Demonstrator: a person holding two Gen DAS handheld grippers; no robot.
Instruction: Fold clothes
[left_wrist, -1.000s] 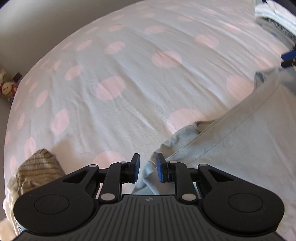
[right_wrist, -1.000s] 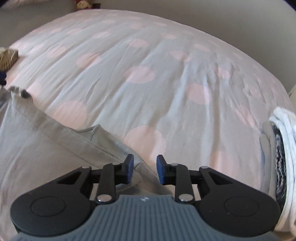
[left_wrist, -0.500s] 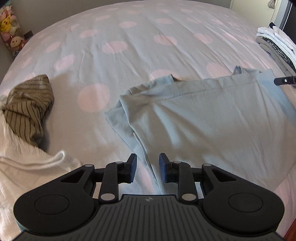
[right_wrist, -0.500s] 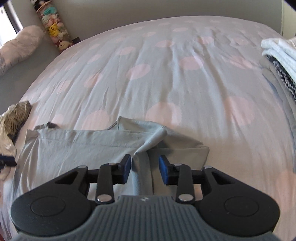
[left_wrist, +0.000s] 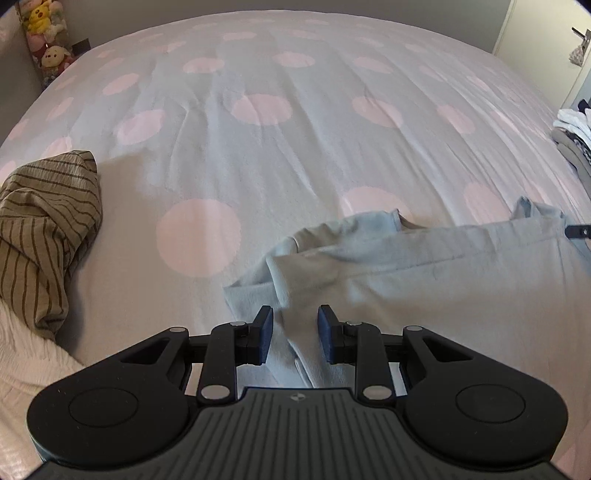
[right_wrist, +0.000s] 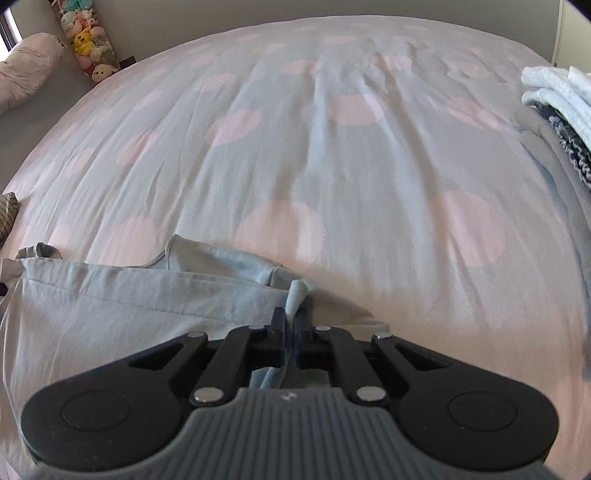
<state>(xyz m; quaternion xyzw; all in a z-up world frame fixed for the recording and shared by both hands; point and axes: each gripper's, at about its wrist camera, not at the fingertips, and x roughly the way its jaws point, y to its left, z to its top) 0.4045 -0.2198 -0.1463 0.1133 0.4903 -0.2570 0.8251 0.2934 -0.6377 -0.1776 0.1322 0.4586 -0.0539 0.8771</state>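
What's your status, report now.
Left gripper open over shirt edge. Right gripper shut on shirt. Striped garment lies well aside.

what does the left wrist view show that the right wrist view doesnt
Only the left wrist view shows the left tongs, open astride the light blue garment's edge, the white knit fabric under the striped brown garment, and a door handle.

Only the right wrist view shows the right tongs shut on a fold of that garment, and a pale pillow.

Both show the dotted bedspread, the plush toys and the folded pile.
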